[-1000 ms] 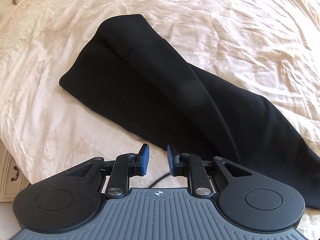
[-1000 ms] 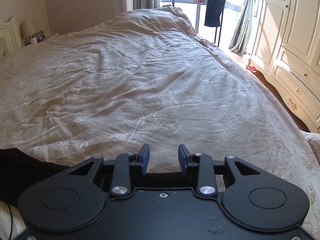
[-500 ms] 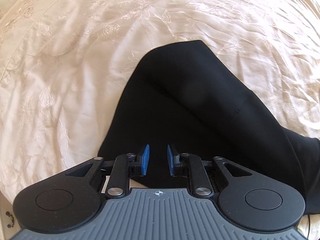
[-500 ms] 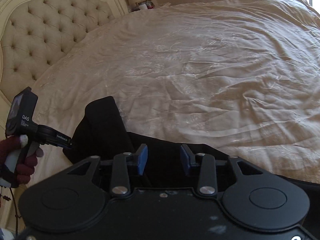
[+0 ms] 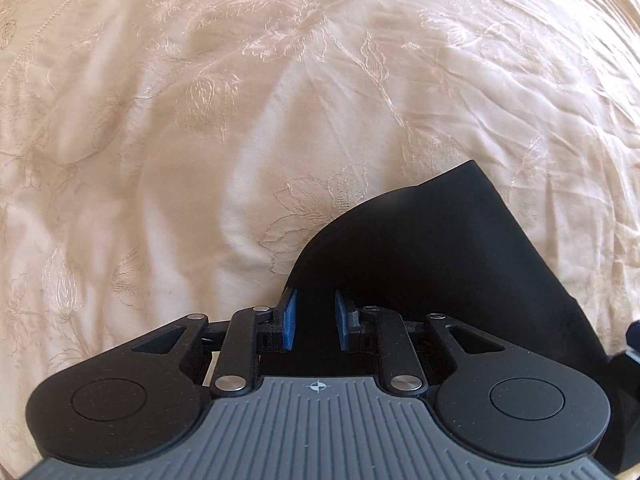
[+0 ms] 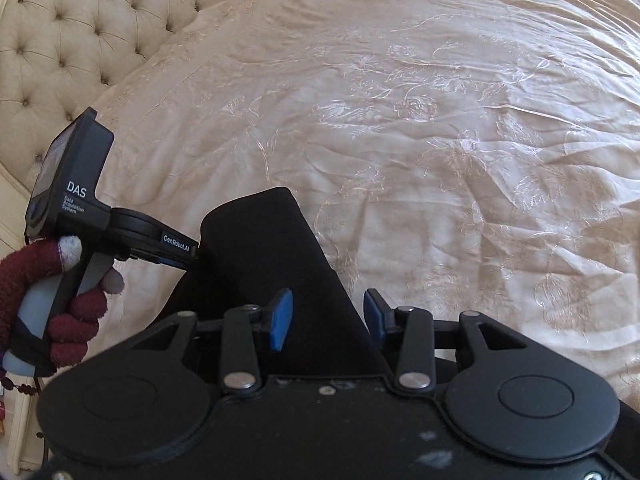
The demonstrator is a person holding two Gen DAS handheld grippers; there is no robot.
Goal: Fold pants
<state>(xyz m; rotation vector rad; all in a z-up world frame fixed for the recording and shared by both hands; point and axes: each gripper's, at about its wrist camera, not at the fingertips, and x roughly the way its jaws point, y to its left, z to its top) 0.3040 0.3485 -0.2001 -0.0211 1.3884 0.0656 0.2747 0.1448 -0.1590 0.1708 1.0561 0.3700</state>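
Observation:
Black pants [image 5: 432, 256] lie on a cream embroidered bedspread [image 5: 240, 128]. In the left wrist view my left gripper [image 5: 313, 320] is open, its blue pads astride the near left edge of the pants end. In the right wrist view my right gripper [image 6: 327, 316] is open over the right edge of the same pants end [image 6: 264, 256]. The left gripper also shows there, at the pants' left edge, held by a hand in a maroon glove [image 6: 48, 280]. Whether either gripper touches the cloth I cannot tell.
A tufted cream headboard [image 6: 80, 32] stands at the upper left in the right wrist view. The bedspread [image 6: 440, 120] stretches wide beyond the pants, wrinkled. A pale bedside cabinet edge [image 6: 16, 424] shows at the lower left.
Both grippers have moved down and in toward the end of the pants. The right gripper swung left from the open bed to the pants. Both stayed open.

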